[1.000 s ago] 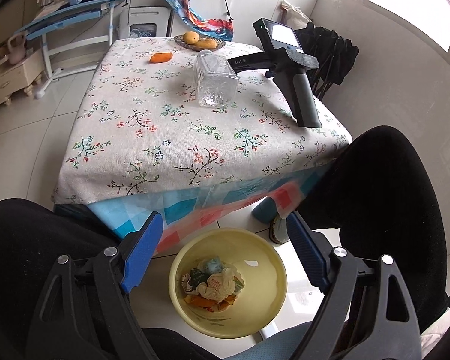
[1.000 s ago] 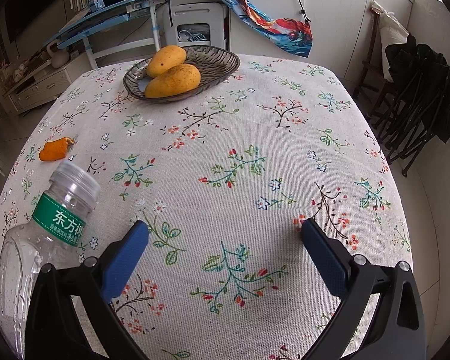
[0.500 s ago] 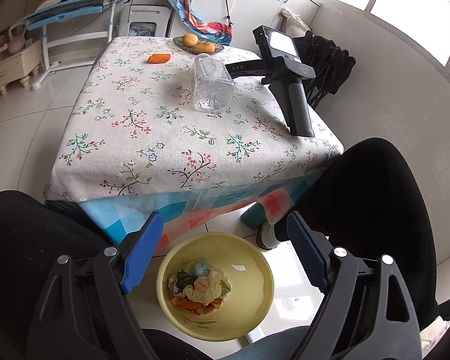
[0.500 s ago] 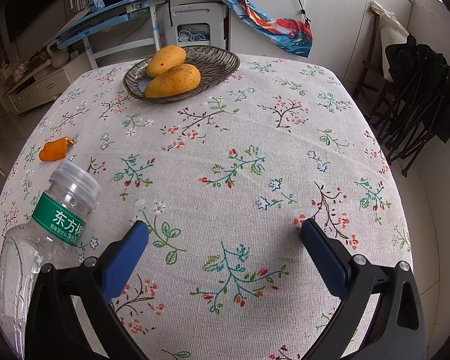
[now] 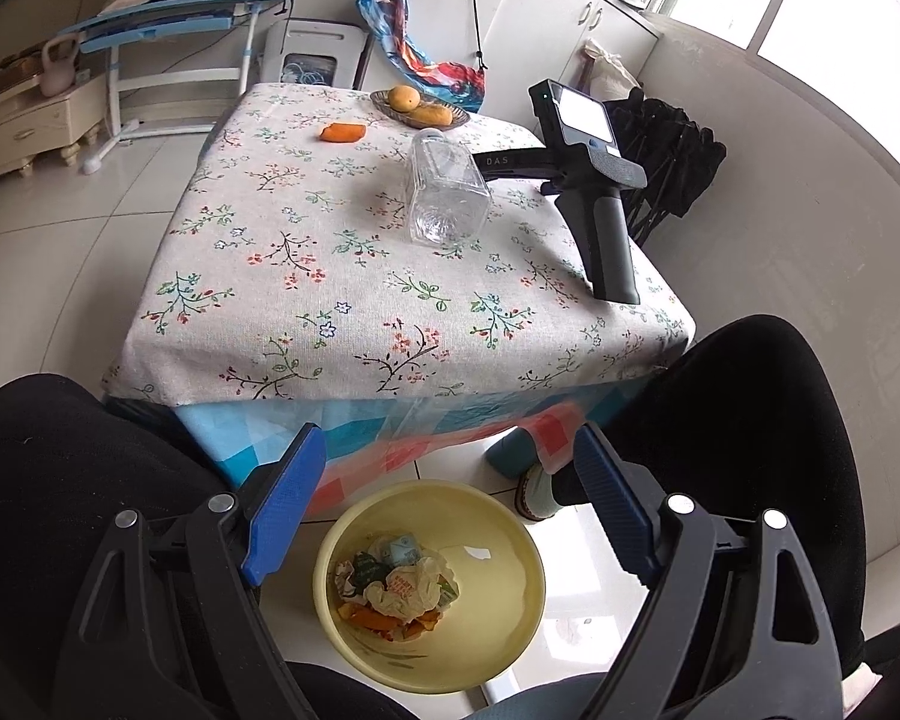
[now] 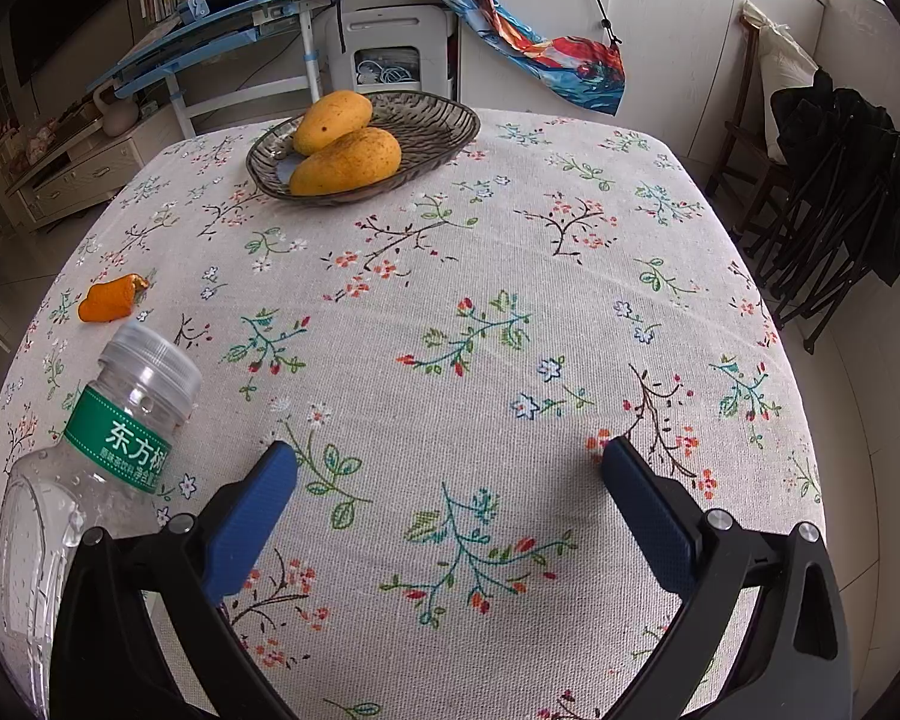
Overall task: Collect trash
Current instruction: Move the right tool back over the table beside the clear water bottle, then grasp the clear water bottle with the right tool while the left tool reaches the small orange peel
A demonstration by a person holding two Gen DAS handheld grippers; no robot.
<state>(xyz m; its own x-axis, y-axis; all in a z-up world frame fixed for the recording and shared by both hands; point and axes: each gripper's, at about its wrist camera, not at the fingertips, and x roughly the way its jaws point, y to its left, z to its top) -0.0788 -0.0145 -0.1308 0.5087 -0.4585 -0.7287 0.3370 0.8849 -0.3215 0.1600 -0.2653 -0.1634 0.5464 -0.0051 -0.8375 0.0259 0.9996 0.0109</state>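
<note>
The left gripper (image 5: pixel 444 510) hangs with its blue fingers wide apart and nothing between them, above a yellow bowl (image 5: pixel 498 618) on the floor tiles between the seated person's dark-clad knees. Since a second ago the left wrist view has drawn back and up: the table (image 5: pixel 354 276) sits farther off, more of the floor to its left shows, and the bowl has slid toward the lower middle of the frame. The right wrist view is unchanged.

In the bowl lie crumpled wrappers (image 5: pixel 399 579) over orange peel scraps (image 5: pixel 384 621); their print is too small to read. On the flowered cloth a clear plastic bottle (image 5: pixel 447 195) lies on its side, its base toward the near edge, and a piece of orange peel (image 5: pixel 342 132) rests farther back, left of a dish of mangoes (image 5: pixel 420 108).

The right gripper (image 6: pixel 450 474) rests on the table's right side, fingers spread and empty, with the bottle just to its left. In its view the bottle's lower body is cut off by the frame, and the bowl is out of sight. A slippered foot (image 5: pixel 537 489) shows partly under the hanging cloth.
</note>
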